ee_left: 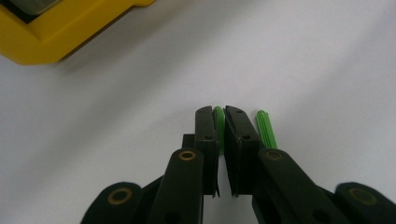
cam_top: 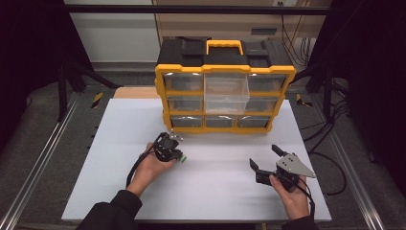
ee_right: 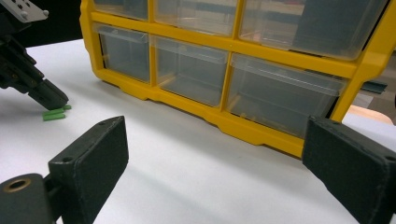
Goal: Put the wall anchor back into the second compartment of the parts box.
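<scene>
While clamped, left fingers (ee_left: 205, 133) pinching green plug (ee_left: 218, 126)

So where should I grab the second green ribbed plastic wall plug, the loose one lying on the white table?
Grip the loose green ribbed plastic wall plug across its narrow ribbed middle, coming straight down. It lies flat on the white table, right beside the left gripper, which is already shut on its twin.

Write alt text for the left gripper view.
The left tongs are shut on a green wall plug lying on the white table. A second green wall plug lies just beside them, and a yellow corner of the drawer organizer shows at upper left.
</scene>
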A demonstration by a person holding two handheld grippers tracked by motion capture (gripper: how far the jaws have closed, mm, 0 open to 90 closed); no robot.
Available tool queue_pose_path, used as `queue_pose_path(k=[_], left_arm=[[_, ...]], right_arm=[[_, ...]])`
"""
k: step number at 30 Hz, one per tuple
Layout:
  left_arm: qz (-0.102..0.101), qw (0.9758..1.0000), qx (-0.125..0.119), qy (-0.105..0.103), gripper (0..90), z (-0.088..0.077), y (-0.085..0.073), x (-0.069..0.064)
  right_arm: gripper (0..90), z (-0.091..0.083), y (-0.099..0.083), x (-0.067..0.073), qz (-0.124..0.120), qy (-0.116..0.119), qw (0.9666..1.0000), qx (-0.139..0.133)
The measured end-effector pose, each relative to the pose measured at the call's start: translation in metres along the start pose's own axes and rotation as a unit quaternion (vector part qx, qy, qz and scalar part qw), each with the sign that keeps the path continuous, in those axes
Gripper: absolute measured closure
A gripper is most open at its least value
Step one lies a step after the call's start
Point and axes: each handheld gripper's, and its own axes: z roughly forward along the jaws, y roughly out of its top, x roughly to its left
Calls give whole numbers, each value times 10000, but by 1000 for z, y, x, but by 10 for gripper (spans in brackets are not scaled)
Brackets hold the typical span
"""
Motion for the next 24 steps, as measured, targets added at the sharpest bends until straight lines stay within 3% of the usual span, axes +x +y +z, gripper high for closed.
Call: queue_pose_path(k=[6,12,16,24], left_arm=[[-119,9998,-141,85,837,-1,-4,-1],[-168,9990,-410,39,837,-13,-6,0],[-187,9981,-577,-74,837,-23,-6,-3],[-93,9970,-764,-107,837,-40,-5,-6]], right_arm=[[75,-1,0,0,20,-9,10000,8],[75,0,0,0,73,14,10000,-28],[84,-3,1,-2,389,95,9990,-177],[97,-6,-1,-4,299,-6,9992,-248]])
